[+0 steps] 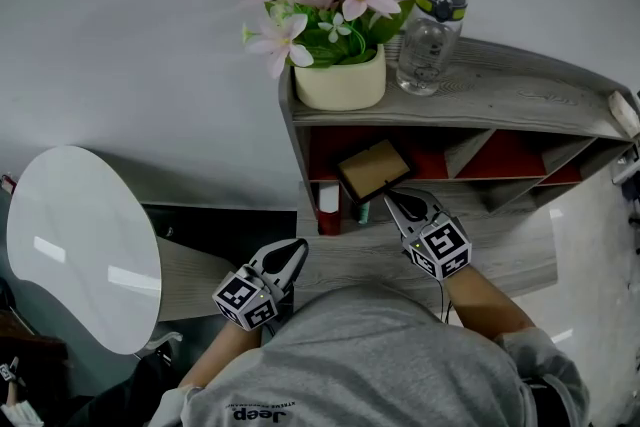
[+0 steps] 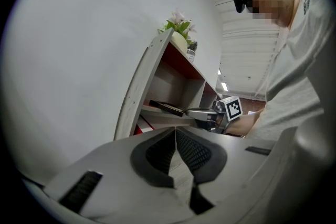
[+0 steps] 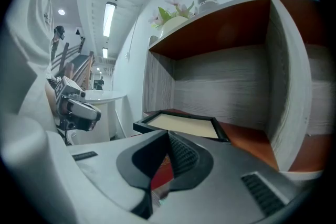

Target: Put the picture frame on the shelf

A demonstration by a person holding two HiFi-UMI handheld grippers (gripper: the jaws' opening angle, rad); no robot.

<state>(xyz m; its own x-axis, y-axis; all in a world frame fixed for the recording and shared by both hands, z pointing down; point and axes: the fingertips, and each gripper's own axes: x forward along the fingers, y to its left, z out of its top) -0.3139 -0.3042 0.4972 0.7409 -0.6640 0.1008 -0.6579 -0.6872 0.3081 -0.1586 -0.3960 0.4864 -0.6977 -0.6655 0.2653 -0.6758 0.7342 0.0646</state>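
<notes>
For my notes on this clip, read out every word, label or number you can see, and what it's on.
"Jeep": neck label of the shirt, upside down.
Fine print beside it: too small to read.
Cubes: square markers, no words.
Bottle: nothing legible.

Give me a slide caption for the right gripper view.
The picture frame lies flat in the shelf compartment, just beyond the shut, empty right tongs.
</notes>
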